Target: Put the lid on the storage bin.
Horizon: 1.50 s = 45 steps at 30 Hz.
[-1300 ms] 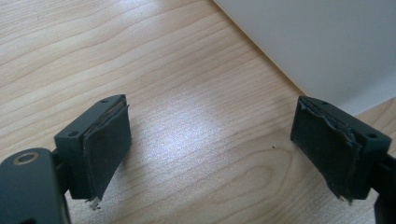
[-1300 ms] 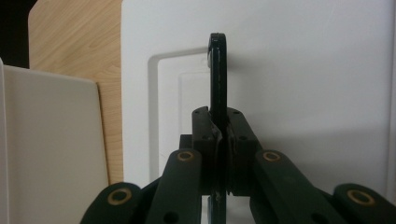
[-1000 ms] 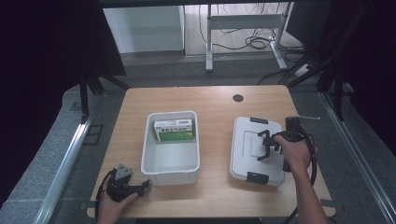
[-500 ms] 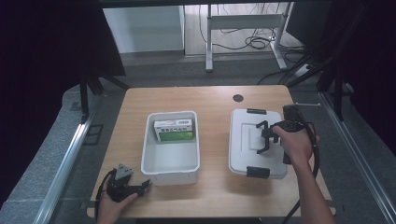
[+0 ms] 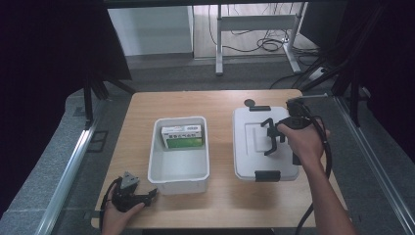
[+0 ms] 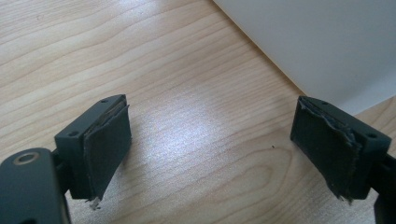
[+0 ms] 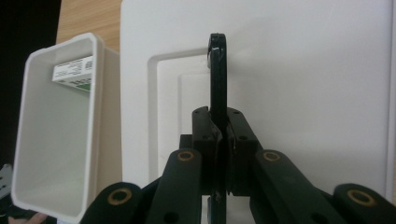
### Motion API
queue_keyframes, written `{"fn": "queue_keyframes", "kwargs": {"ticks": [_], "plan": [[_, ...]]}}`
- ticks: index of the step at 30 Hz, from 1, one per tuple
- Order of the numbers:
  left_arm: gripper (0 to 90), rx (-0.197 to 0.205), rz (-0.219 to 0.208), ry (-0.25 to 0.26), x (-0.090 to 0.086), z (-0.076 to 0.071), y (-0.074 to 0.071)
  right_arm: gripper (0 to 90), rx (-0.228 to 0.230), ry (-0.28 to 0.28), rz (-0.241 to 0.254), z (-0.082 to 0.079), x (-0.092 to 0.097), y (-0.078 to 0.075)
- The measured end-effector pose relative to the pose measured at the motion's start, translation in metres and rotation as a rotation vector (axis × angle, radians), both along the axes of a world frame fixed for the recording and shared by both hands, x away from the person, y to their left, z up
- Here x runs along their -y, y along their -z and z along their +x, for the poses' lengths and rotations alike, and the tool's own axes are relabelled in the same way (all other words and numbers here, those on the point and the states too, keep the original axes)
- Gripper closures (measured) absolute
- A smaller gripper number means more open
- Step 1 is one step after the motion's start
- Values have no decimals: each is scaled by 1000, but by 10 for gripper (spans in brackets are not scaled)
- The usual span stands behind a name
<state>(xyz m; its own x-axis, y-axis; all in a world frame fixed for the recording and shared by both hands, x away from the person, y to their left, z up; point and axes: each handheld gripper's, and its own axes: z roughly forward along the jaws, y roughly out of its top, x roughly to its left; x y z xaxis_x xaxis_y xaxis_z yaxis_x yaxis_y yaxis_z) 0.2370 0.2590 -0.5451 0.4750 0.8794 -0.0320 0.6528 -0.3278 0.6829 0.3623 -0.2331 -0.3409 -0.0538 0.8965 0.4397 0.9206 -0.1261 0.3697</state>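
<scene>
Your right gripper (image 7: 219, 140) pinched the white plastic lid's (image 5: 254, 147) black handle (image 7: 218, 74); since a second ago the lid shifted up-frame, apparently lifting. Left gripper (image 6: 210, 149) rested spread.

box (image 5: 182, 136) in bin (image 5: 178, 177) | lid (image 5: 249, 147) right of bin | both on table (image 5: 137, 112)

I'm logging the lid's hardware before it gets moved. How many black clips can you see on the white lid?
2: one clip on the lid's far edge, another clip on its near edge. Others may be hidden under the hand.
</scene>
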Motion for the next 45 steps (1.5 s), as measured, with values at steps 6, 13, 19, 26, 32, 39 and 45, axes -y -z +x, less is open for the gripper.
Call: {"fn": "queue_keyframes", "kwargs": {"ticks": [6,13,19,26,32,39,45], "plan": [[122,-2,0,2,0,0,0,847,9,-25,24,-1,-10,-15],[123,-1,1,3,0,0,0,847,18,-51,44,0,-23,-29],[124,-1,1,3,0,-1,0,847,11,-67,83,2,-33,-33],[124,-2,0,5,-1,-1,0,847,4,-85,81,5,-45,-34],[124,-1,0,4,0,-1,0,847,1,-108,94,7,-63,-36],[124,0,-1,3,0,-1,0,847,-16,-130,101,10,-79,-36],[124,0,1,4,0,-1,0,847,-24,-141,106,13,-91,-36]]}}
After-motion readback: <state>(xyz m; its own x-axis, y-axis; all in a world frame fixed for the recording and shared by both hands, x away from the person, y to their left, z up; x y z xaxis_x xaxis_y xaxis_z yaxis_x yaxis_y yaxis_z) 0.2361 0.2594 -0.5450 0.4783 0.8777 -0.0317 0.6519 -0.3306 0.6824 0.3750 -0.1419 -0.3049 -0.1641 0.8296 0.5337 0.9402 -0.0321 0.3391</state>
